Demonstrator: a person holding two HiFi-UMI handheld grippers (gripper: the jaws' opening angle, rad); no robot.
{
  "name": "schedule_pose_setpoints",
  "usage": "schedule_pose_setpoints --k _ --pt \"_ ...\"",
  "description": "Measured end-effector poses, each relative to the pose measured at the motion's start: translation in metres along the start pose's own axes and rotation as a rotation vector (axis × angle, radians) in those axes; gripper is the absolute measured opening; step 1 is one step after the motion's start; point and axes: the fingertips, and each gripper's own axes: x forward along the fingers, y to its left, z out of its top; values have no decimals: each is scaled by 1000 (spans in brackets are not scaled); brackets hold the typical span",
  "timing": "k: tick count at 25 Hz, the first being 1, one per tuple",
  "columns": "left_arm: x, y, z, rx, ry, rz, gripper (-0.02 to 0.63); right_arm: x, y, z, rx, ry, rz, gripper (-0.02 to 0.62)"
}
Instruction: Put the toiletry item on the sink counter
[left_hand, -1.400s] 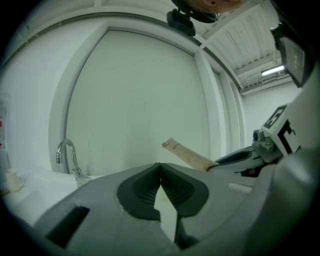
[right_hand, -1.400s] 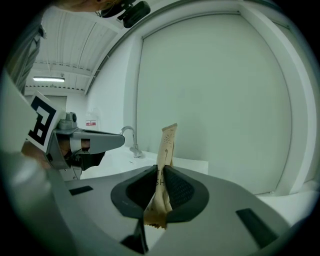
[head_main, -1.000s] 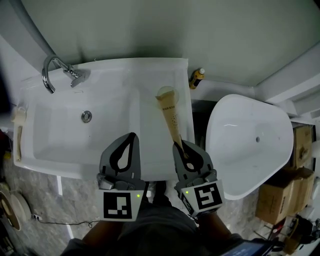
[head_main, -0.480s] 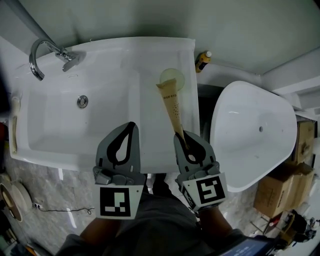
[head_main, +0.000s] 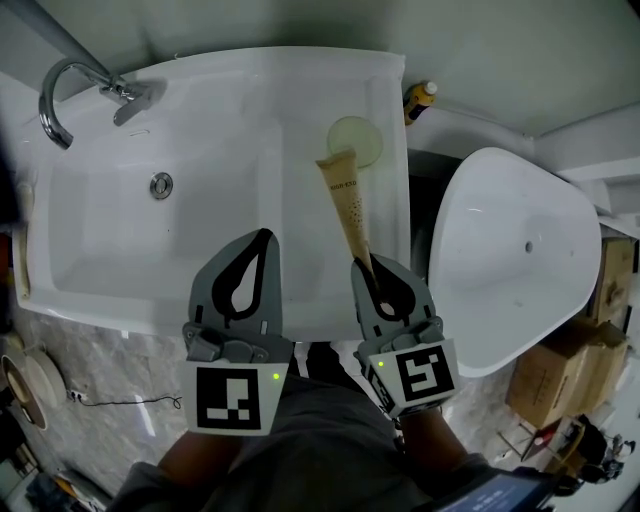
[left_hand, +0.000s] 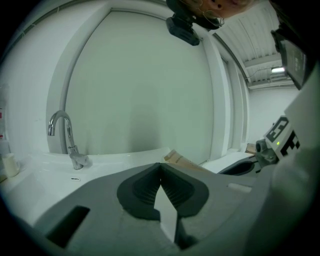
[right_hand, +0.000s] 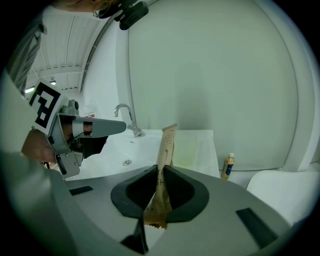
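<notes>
A long tan toiletry tube (head_main: 347, 208) (right_hand: 165, 150) with dotted print is held out over the right side of the white sink counter (head_main: 300, 110). My right gripper (head_main: 372, 264) (right_hand: 161, 172) is shut on the tube's near end, and the tube's far end reaches toward a pale green round dish (head_main: 354, 142) (right_hand: 185, 150). To its left, above the sink's front edge, my left gripper (head_main: 260, 240) (left_hand: 160, 171) is shut with nothing in it. The tube's tip (left_hand: 176, 158) shows past it in the left gripper view.
A chrome faucet (head_main: 72, 87) (left_hand: 64, 136) stands at the basin's back left, and a drain (head_main: 160, 184) lies in the bowl. A small yellow bottle (head_main: 420, 100) (right_hand: 228, 166) sits right of the counter. A white toilet (head_main: 520, 250) is at the right, with cardboard boxes (head_main: 565, 380) beyond it.
The view has shifted so the sink sits higher and more to the right. Both grippers stay shut in the same places relative to each other, and the tube is still held.
</notes>
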Motion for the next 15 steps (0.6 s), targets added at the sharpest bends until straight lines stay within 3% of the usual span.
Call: schedule_pose_setpoints --k 15 --pt "16 -1 -18 -18 52 -1 11 13 -9 -24 26 74 7 46"
